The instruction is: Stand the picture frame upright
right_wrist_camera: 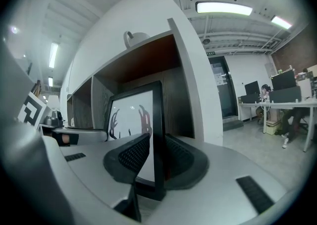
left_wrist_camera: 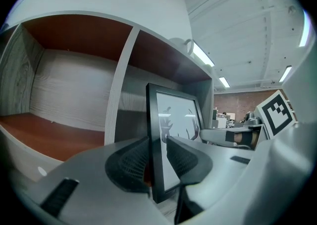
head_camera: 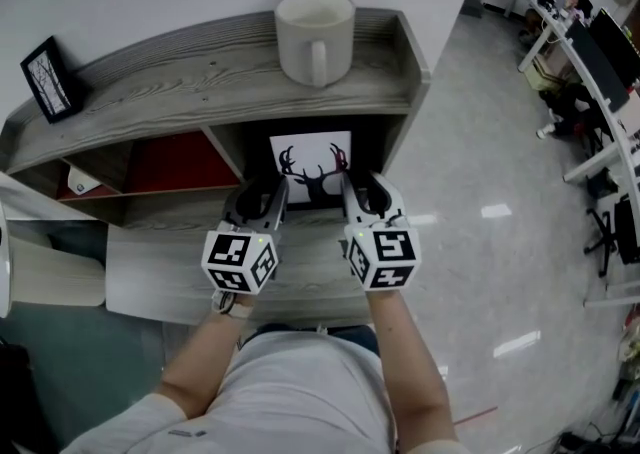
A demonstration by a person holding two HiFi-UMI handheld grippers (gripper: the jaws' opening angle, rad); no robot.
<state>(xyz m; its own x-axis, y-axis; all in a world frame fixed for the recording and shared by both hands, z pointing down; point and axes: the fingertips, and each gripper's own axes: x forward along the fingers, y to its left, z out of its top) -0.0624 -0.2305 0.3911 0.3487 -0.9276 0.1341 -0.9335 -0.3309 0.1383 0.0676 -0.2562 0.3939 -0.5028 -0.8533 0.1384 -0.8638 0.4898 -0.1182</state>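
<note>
Right gripper (right_wrist_camera: 154, 162) low centre, its two dark ribbed pads pressed on the near edge of the black picture frame (right_wrist_camera: 132, 117); frame upright, antler print facing left; shelf unit (right_wrist_camera: 194, 85) behind it; mug (right_wrist_camera: 136, 36) on top, upper centre; left gripper (right_wrist_camera: 74, 134) reaches the frame's far edge, mid left.

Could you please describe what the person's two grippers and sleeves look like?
Both the left gripper and right gripper are grey with black textured pads, each carrying a white cube with black square markers. The person wears a pale short-sleeved shirt.
</note>
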